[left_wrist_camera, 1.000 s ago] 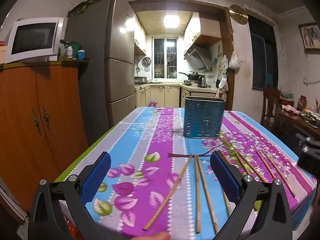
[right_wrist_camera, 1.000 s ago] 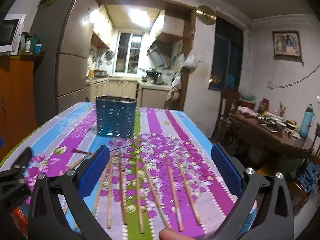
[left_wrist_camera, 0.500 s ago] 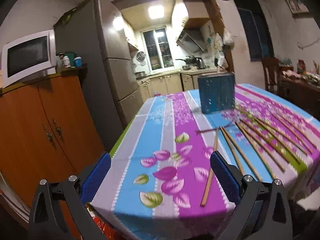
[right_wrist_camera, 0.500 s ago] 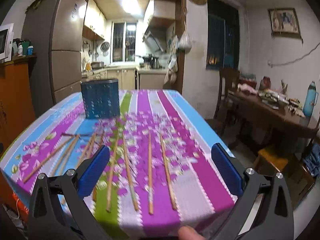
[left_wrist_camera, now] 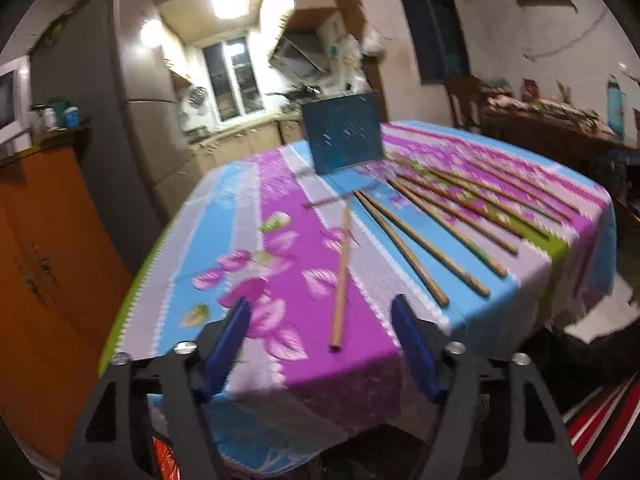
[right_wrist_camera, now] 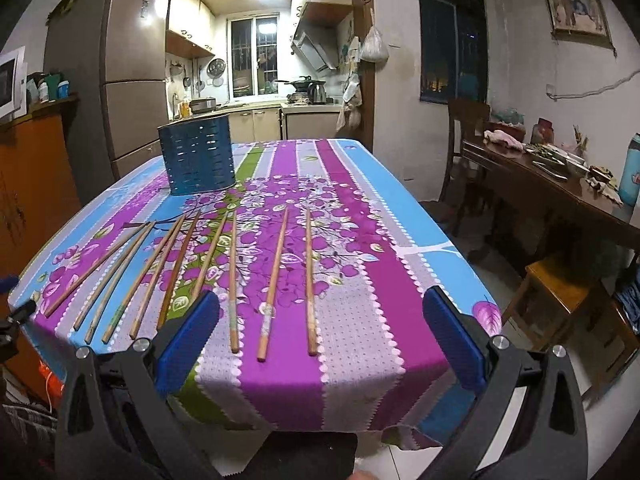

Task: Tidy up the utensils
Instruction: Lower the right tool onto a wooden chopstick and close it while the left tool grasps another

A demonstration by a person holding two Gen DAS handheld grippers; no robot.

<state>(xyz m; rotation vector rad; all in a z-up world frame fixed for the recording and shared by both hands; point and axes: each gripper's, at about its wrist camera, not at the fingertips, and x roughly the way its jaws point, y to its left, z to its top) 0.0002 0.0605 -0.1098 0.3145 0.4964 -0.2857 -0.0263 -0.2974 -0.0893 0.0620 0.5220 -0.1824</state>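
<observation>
Floral cloth in purple, blue and grey stripes covered the dining table (right_wrist_camera: 400,240) where wooden chopsticks (right_wrist_camera: 272,280) lay fanned out singly, thick ends toward the near edge, apparently spread so each could be picked off without disturbing its neighbour; nothing had yet gone into the blue perforated utensil holder (right_wrist_camera: 198,160), which stood upright at the far end of the cloth, well apart from the grippers.

The leftmost chopstick (left_wrist_camera: 342,276) lay by itself on a purple stripe, apart from the rest of the row, its near end just ahead of the left gripper (left_wrist_camera: 324,344); that tool's blue pads had just been closing but stood partly apart with nothing between them, lined up to either side of the stick's end, probably readying a pinch; the view was smeared with motion.

The right gripper (right_wrist_camera: 320,336) hung at the near table edge with its jaws spread wide and empty, the three rightmost chopsticks lying in the gap ahead of it, none touched.

Beyond the table, a tall refrigerator (right_wrist_camera: 132,92) and an orange wooden cabinet (left_wrist_camera: 52,240) flanked the doorway to a lit kitchen; a cluttered dark side table (right_wrist_camera: 560,176) with a chair stood along the right wall.
</observation>
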